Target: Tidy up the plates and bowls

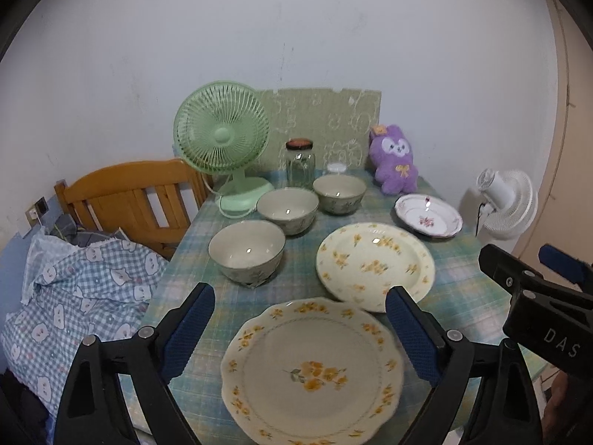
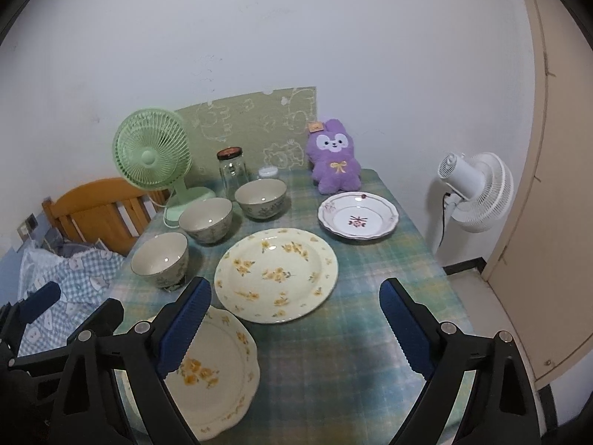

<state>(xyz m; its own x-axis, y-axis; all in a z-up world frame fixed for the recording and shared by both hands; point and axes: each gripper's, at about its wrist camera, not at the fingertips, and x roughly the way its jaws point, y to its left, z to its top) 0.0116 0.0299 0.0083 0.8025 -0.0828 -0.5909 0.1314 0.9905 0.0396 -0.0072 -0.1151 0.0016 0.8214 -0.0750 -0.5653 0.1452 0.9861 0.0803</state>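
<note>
Left gripper (image 1: 300, 326): jaws wide apart, nothing between the pads, hovering over the near edge of the table (image 1: 478, 296). Scalloped yellow-flower plate (image 1: 311, 371) lies directly below and ahead of it, at the near edge, not touched.

Right gripper (image 2: 294, 328): jaws also spread wide, empty, over bare cloth near the near-right part of the table. Its left finger (image 2: 185, 326) overlaps the scalloped plate in that view; contact cannot be told.

Round yellow-flower plate (image 1: 374, 263) sits mid-table, just behind the scalloped one, the rims close together. Small white plate with pink flowers (image 1: 428, 215) is toward the far right edge, apart from the others.

Three bowls run diagonally along the left side: near bowl (image 1: 246, 250), middle bowl (image 1: 287, 209), far bowl (image 1: 339, 193), all upright, separate.

Far edge: green desk fan (image 1: 222, 141) at the far left corner, glass jar (image 1: 300, 163), purple plush (image 1: 394, 159) at the far right corner. White fan (image 2: 474, 193) stands off the table's right side.
</note>
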